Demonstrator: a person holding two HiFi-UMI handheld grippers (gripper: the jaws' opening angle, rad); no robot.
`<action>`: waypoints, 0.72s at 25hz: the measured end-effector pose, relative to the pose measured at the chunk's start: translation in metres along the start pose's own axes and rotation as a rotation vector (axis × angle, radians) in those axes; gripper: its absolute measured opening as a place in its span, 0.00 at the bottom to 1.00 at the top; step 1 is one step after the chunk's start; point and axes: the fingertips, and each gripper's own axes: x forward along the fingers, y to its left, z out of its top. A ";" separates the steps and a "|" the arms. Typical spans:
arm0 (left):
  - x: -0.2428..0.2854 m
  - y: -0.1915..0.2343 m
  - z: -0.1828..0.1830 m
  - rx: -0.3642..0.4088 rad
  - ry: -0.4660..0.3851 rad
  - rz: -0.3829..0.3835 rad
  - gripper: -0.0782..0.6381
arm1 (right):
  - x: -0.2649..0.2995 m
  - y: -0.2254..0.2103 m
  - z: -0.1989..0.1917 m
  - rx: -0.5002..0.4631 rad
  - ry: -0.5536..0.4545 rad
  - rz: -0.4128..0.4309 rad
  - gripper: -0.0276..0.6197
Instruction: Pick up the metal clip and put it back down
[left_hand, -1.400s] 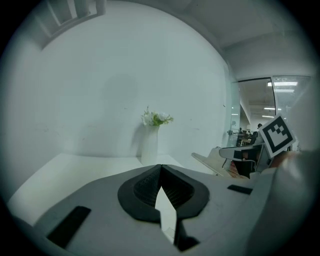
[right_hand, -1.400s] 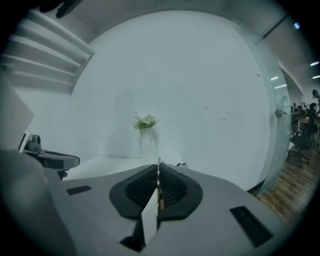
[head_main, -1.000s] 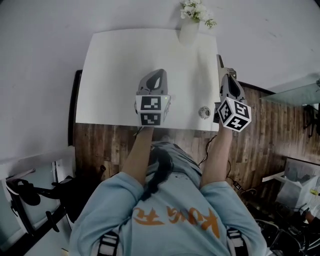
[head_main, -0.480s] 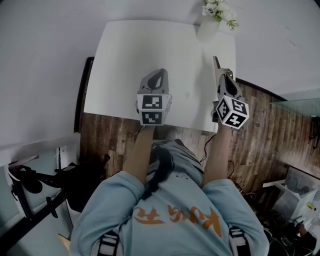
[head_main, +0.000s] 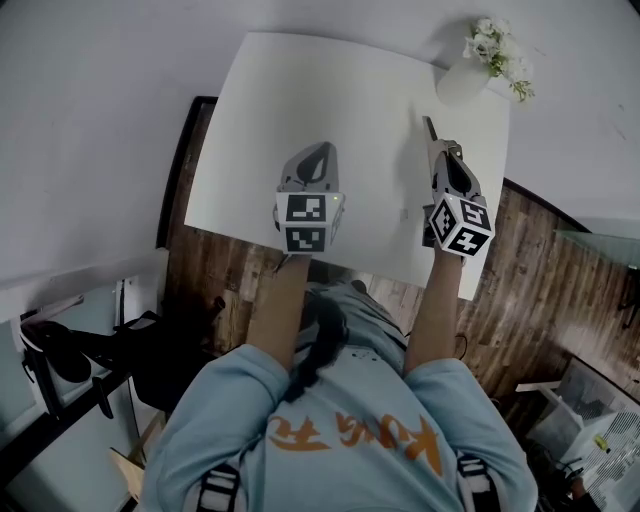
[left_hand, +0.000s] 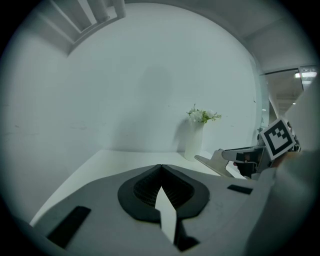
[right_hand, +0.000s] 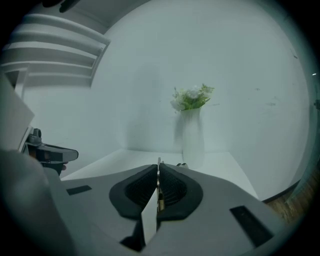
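- A tall white ceramic vase (head_main: 462, 82) of small white flowers stands at the far right corner of the white rectangular surface (head_main: 300, 100), close to the pale wall (head_main: 100, 120).
- The right tongs (right_hand: 159, 172) are clenched on the thin silvery metal clip (right_hand: 158, 167). Its flat blade stands on edge between the two dark ribbed pads (right_hand: 172, 187), and small wire loops poke out past the tips toward the vase.
- The clip is held up in the tongs above the surface, on the near side of the vase. In the right gripper view it sits slightly left of the vase.
- In the head view the right tongs point toward the vase from near the right edge of the surface. The clip is too small to make out there.
- The left tongs (left_hand: 160, 170) are clenched with nothing between them. Their tips meet, and only a white sliver of the surface shows through the gap behind them.
- The left tongs hover over the middle of the surface, well left of the vase and on its near side.
- Each gripper carries a black-and-white marker cube (head_main: 461, 228) at its rear, on the side away from the vase.
- A dark wooden floor (head_main: 540, 290) shows past the edge of the surface farthest from the vase.
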 end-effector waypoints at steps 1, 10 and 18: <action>0.005 0.009 -0.001 -0.001 0.007 0.004 0.14 | 0.010 0.005 0.000 0.003 0.007 0.004 0.08; 0.056 0.074 0.002 -0.046 0.056 0.016 0.14 | 0.109 0.039 -0.007 -0.011 0.086 0.050 0.08; 0.107 0.117 -0.009 -0.116 0.086 -0.008 0.14 | 0.193 0.062 -0.012 -0.033 0.125 0.087 0.08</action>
